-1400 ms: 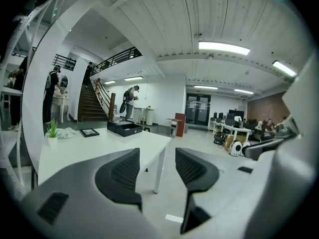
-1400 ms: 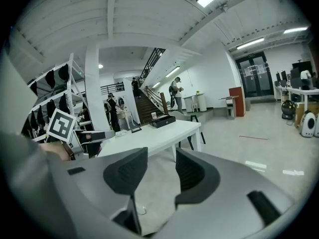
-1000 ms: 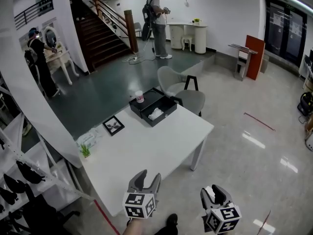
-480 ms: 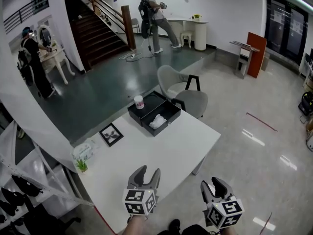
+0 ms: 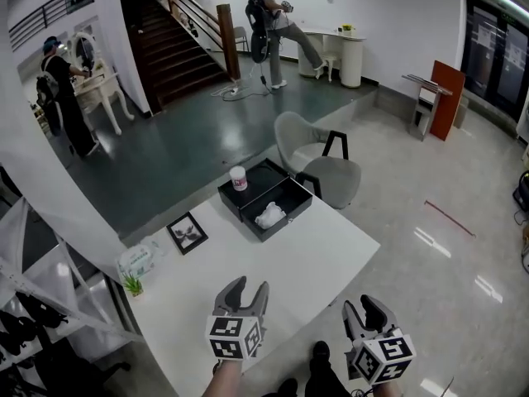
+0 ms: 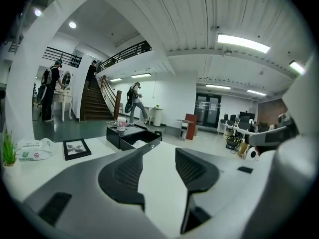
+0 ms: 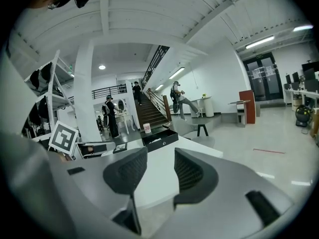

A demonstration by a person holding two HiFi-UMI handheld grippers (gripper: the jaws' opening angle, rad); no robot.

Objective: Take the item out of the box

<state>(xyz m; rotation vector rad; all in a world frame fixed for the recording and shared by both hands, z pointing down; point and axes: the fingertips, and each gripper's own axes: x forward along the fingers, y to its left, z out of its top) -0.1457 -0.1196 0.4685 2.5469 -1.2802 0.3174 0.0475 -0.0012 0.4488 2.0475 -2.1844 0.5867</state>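
An open black box [image 5: 285, 195] stands at the far end of the white table [image 5: 314, 259], with a crumpled white item [image 5: 270, 216] lying in its near compartment. In the left gripper view the box [image 6: 130, 136] is far ahead, beyond the jaws. It shows just as small and distant in the right gripper view [image 7: 160, 138]. My left gripper [image 5: 246, 288] hovers over the table's near edge, open and holding nothing. My right gripper [image 5: 362, 306] hangs off the table's near corner, over the floor, also open and holding nothing.
A white cup with a red label [image 5: 238, 178] stands at the box's far left. A framed picture [image 5: 188, 232], a tissue pack [image 5: 136, 260] and a small plant [image 5: 132, 286] line the table's left side. Two grey chairs [image 5: 322, 168] sit behind the table. People move in the background.
The view has drifted, so the table and box sit a little further right and lower. Both grippers stay open near the table's front edge. The person at the back has stepped right.
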